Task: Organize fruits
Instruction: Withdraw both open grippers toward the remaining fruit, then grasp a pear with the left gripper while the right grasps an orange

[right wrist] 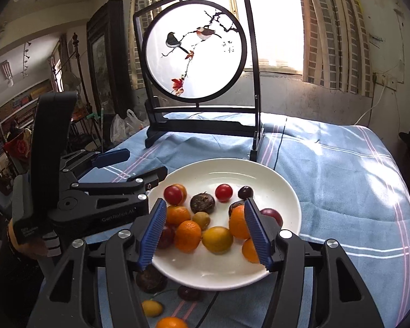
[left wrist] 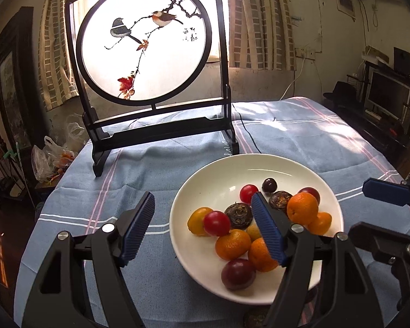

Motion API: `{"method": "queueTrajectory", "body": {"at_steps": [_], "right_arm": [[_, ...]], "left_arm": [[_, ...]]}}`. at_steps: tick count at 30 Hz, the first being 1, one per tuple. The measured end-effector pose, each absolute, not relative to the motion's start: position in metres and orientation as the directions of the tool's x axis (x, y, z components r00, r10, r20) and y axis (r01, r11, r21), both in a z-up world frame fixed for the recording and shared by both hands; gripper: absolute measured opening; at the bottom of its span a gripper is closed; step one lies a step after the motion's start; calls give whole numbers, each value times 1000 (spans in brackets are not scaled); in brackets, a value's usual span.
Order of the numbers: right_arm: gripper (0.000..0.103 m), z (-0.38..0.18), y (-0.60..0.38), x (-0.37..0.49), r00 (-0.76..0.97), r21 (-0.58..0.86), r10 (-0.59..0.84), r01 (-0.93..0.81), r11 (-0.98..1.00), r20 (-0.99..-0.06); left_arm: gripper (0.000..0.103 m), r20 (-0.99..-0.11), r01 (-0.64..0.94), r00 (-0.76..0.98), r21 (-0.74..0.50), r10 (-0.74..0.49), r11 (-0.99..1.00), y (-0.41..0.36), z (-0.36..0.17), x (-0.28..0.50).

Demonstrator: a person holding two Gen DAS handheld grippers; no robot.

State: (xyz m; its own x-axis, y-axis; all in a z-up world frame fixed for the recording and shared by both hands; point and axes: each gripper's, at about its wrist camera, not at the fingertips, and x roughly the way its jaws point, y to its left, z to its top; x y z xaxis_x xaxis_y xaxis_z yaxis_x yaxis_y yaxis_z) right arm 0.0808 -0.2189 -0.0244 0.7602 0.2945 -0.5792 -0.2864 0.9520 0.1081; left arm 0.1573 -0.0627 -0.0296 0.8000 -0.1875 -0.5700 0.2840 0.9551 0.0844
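Note:
A white plate [left wrist: 300, 164] [right wrist: 281, 186] on the blue cloth holds several fruits: oranges [left wrist: 302, 208] [right wrist: 187, 235], red tomatoes [left wrist: 216, 223] [right wrist: 223, 192], dark plums [left wrist: 238, 274], brown water chestnuts [right wrist: 202, 203] and a yellow fruit [right wrist: 217, 239]. My left gripper [left wrist: 202, 228] is open and empty above the plate's left rim. My right gripper [right wrist: 205, 233] is open and empty over the plate's near side. Loose fruits lie on the cloth in front of the plate: a water chestnut [right wrist: 150, 278], a plum [right wrist: 189, 293], a small yellow fruit [right wrist: 152, 308] and an orange [right wrist: 171, 323].
A black-framed round screen with painted birds [left wrist: 143, 41] [right wrist: 195, 49] stands at the back of the table. A black cable [left wrist: 247, 131] runs behind the plate. Plastic bags [left wrist: 54, 155] sit off the table's left edge. The left gripper's body [right wrist: 82, 191] is beside the plate.

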Motion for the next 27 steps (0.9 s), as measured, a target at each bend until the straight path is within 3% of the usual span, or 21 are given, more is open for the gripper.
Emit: {"method": "queueTrajectory", "body": {"at_steps": [5,13,14,15,16,20,27], "right_arm": [[63,-57,-209,35,668,15,268,-358,934,-694],[63,-112,-192,25,546,17,244,-387,922,-802],[60,-115,-191,27,540,22,246,-387,922,-805],[42,-116,-190,28,528,44,267,-396,917,-806],[37,-115,-191,27,529,54,278,-399,915,-802],[37,-104,-204,16,566,54,276,-376,925,-777],[37,-101,-231,4,589,60,251,-324,944,-769]], "left_arm": [[76,-624,333,754,95,-205,938,-44,-43,122],[76,-721,455,646,100,-251,885,-49,-83,68],[76,-728,472,635,104,-256,876,-52,-87,61],[76,-736,491,624,106,-264,865,-56,-91,55],[76,-742,507,612,104,-272,856,-60,-94,50],[76,-777,565,545,63,-315,822,-79,-108,38],[46,-824,548,478,7,-305,837,-109,-133,53]]}}
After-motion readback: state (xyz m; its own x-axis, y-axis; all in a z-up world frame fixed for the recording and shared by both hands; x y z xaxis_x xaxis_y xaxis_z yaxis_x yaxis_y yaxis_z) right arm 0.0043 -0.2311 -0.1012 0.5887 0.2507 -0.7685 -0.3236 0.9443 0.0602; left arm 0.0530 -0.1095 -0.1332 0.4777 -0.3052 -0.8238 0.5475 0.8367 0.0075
